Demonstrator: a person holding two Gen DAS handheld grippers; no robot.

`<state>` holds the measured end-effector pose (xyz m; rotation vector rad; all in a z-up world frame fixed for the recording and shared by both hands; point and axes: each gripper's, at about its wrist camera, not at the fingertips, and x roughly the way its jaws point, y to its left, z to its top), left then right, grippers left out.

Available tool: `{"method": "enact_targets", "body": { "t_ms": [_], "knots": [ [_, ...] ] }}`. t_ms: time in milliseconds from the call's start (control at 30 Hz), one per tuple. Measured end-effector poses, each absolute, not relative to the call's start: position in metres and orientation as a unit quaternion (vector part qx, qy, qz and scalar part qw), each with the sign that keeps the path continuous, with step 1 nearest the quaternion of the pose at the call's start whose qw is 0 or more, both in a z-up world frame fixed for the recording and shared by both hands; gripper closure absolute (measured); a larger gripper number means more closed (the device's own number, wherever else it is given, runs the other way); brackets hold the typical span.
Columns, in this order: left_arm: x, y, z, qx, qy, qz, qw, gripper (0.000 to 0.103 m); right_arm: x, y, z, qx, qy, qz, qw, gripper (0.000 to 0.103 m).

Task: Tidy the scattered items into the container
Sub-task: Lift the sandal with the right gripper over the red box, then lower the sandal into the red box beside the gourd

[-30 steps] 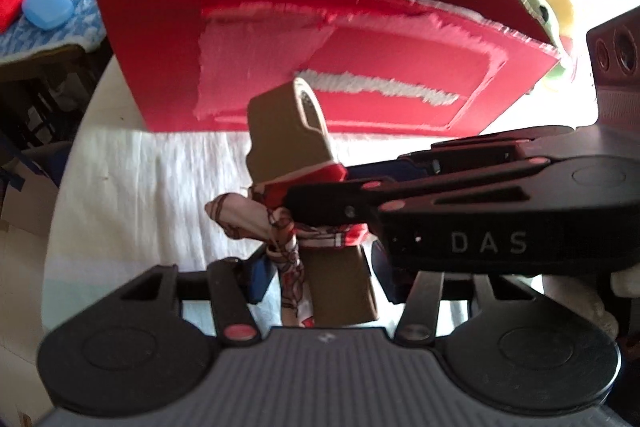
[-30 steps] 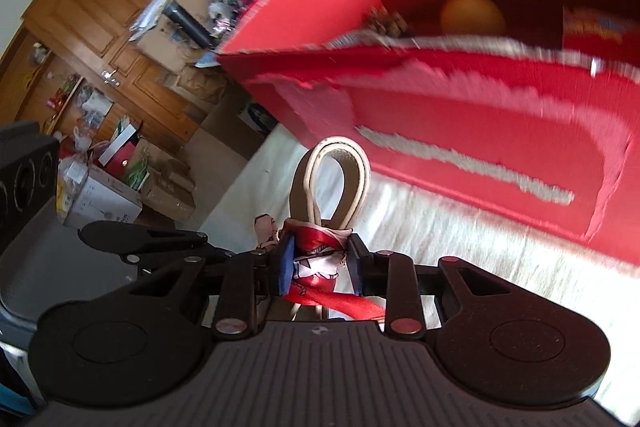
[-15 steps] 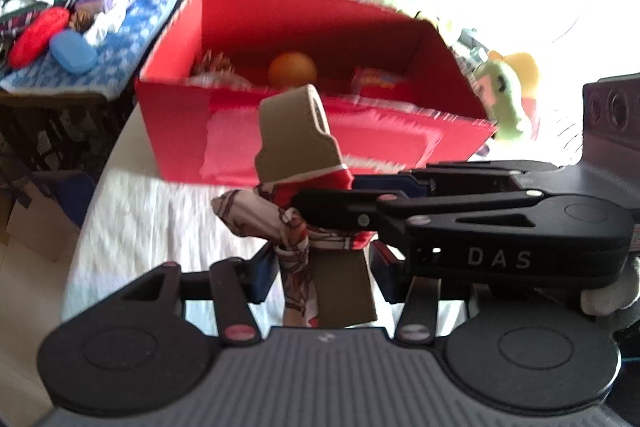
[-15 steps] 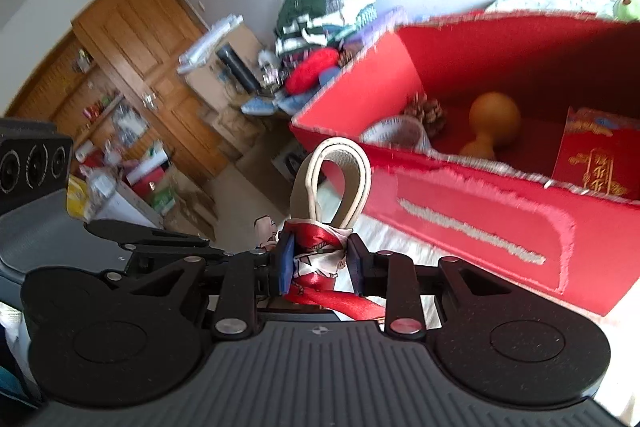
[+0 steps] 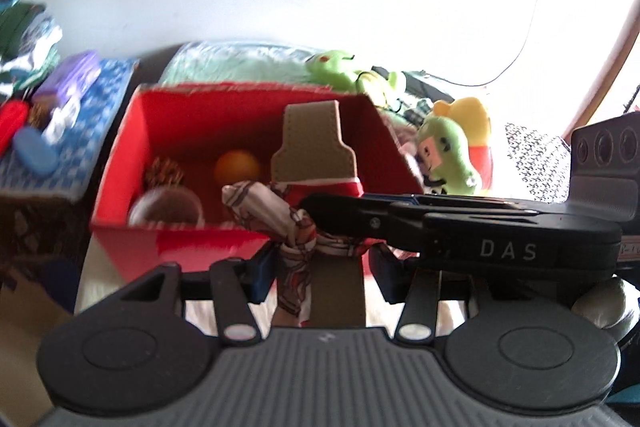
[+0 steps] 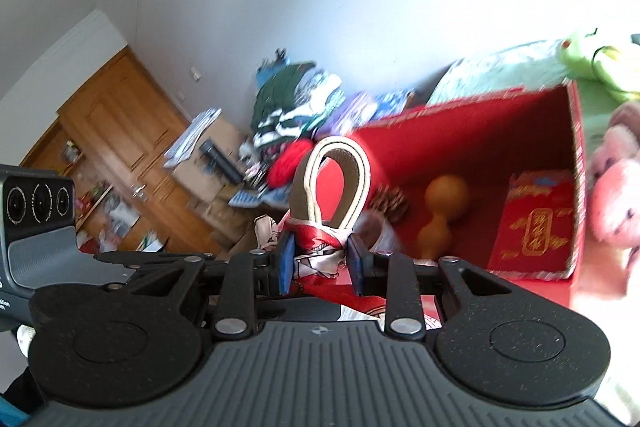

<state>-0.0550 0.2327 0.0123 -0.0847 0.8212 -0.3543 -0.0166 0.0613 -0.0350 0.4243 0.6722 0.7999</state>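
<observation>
Above the box: we carry a tan strap (image 5: 314, 143), looped at the top and wrapped with a red patterned scarf (image 5: 276, 211), in both grippers at once, just short of the red box (image 5: 132, 131).
Right gripper (image 6: 320, 257): clenched on the scarf-wrapped middle of the strap; its blue pads press the cloth from both sides, with the loop standing upright above them.
Left gripper (image 5: 320, 269): its pads stand either side of the strap's lower part and the scarf tail; we cannot tell whether they press or only flank it.
Why two grips: we judge the strap is long and floppy, so one tool holds the knot and the other steadies the hanging end.
Crossing: in the left wrist view the right gripper reaches across from the right, over the left one's fingers.
Container: open-topped, already holding a pine cone (image 5: 164, 171), an orange gourd (image 6: 440, 211), a red packet (image 6: 536, 227) and a round brownish thing (image 5: 168, 207) near the front wall.
Around it: plush toys (image 5: 448, 151) sit beside the right wall, with a clothes pile (image 6: 296, 107) farther off.
Stage: item lifted, not yet inside.
Next call: we would clear the front wall, then lower into the free middle of the box.
Risk: the dangling scarf tail may catch on the rim.
</observation>
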Motion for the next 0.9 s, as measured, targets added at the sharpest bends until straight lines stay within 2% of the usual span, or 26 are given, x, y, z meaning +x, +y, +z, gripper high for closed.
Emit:
{"method": "enact_targets", "body": {
  "t_ms": [467, 900],
  "knots": [
    [0.012, 0.222, 0.009, -0.001, 0.375, -0.228, 0.898, 0.053, 0.024, 0.063, -0.025, 0.202, 0.282, 0.302, 0.888, 0.073],
    [0.080, 0.228, -0.034, -0.002, 0.434, -0.272, 0.859, 0.053, 0.067, 0.082, -0.049, 0.171, 0.338, 0.231, 0.896, 0.073]
  ]
}}
